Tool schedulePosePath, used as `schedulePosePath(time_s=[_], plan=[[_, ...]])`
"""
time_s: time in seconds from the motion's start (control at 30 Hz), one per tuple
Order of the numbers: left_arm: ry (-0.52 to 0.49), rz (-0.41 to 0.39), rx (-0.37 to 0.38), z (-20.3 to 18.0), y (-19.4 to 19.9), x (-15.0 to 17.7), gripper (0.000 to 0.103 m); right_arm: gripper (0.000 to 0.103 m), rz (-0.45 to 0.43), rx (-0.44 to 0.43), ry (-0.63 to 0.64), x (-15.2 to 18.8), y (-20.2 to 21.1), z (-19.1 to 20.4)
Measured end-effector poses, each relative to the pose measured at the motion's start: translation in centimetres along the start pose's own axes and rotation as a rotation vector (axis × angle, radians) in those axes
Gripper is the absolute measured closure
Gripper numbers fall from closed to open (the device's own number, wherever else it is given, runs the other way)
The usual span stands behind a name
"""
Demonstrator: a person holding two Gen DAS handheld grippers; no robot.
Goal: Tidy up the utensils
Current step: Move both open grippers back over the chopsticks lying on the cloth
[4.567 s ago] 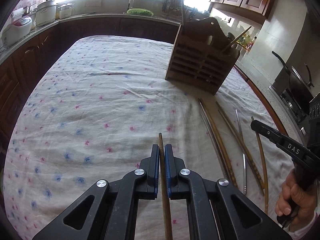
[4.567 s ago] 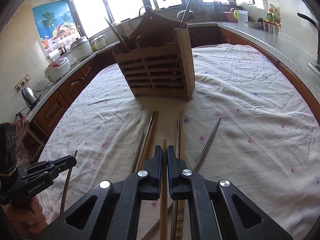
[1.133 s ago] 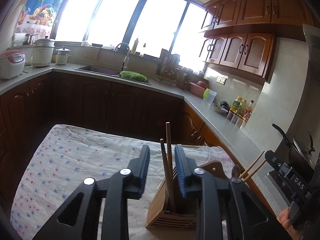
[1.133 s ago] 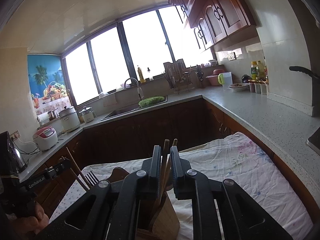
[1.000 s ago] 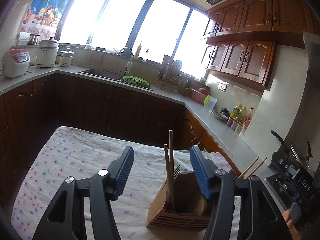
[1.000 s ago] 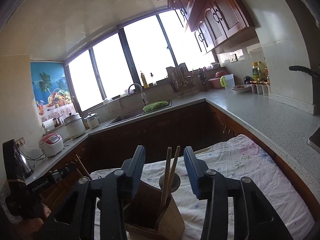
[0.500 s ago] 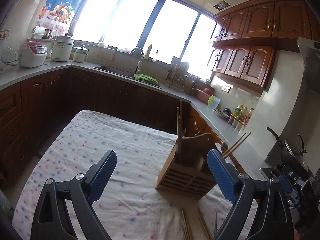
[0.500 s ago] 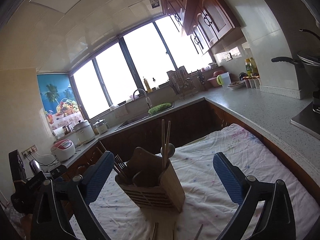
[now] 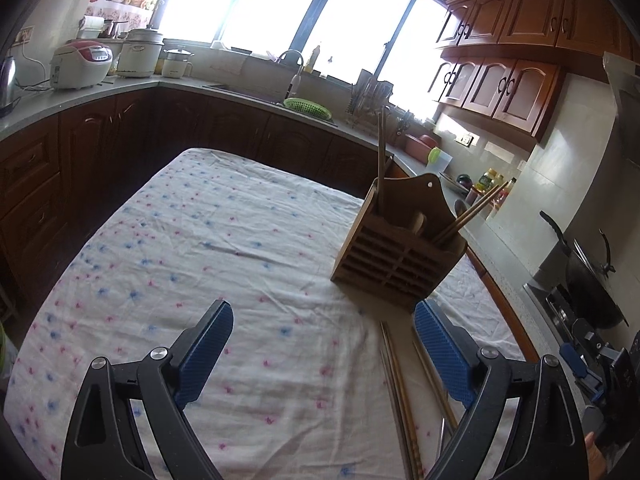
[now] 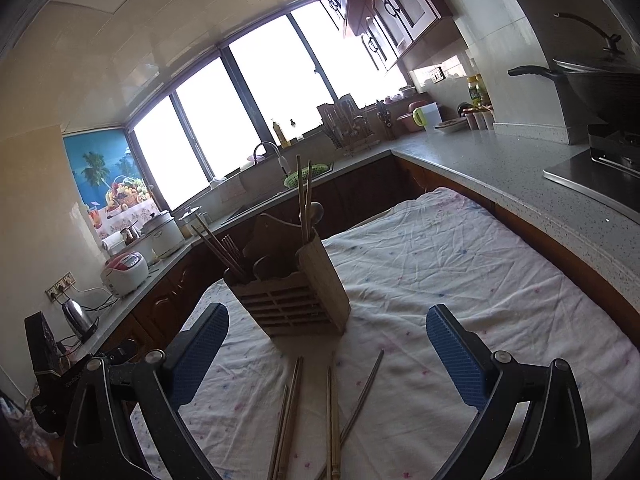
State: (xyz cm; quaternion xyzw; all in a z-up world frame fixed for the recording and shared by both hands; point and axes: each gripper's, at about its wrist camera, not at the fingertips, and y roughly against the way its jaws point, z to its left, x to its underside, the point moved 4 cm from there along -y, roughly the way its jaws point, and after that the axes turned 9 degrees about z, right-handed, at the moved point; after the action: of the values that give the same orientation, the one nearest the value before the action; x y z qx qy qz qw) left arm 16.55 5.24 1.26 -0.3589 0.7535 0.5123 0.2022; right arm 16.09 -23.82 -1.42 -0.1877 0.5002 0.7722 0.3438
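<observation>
A slatted wooden utensil holder [image 9: 396, 258] [image 10: 296, 300] stands upright on the floral tablecloth [image 9: 208, 248], with chopsticks [image 9: 381, 152] [image 10: 303, 196] poking up from its compartments. Several loose chopsticks [image 9: 400, 392] [image 10: 332, 412] lie on the cloth in front of it. My left gripper [image 9: 324, 344] hovers wide open over the cloth, holder ahead to its right, nothing between its blue pads. My right gripper [image 10: 326, 344] is also wide open and empty, with the holder straight ahead and the loose chopsticks below it.
Dark wood cabinets and a grey counter [image 10: 500, 164] wrap around the table. Rice cookers [image 9: 82, 64] stand at the left, a sink with a green basket [image 9: 306, 105] at the back, a wok [image 9: 592, 280] and stove at the right.
Both grippers let go of the chopsticks they had put in the holder, opened wide, and drew back and down, so the holder now looks smaller and the loose chopsticks appear.
</observation>
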Motion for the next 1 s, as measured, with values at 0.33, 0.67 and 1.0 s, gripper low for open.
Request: schedulePosePath(time_s=[0.33, 0.67, 1.0], plan=[[-0.02, 0.082, -0.015, -0.9, -0.8, 1.6, 0.01, 0.003, 0.086, 0.008, 0.001, 3.6, -0.5, -0.6], [-0.177, 0.232, -0.031, -6.1, -5.4, 3.1, 0.011, 0.011, 0.136, 0.026, -0.047, 4.3, -1.3, -2.5], [-0.348, 0.396, -0.094, -10.1, -12.3, 5.5, 0.046, 0.063, 0.267, 0.013, -0.055, 5.7, -4.5, -3.1]])
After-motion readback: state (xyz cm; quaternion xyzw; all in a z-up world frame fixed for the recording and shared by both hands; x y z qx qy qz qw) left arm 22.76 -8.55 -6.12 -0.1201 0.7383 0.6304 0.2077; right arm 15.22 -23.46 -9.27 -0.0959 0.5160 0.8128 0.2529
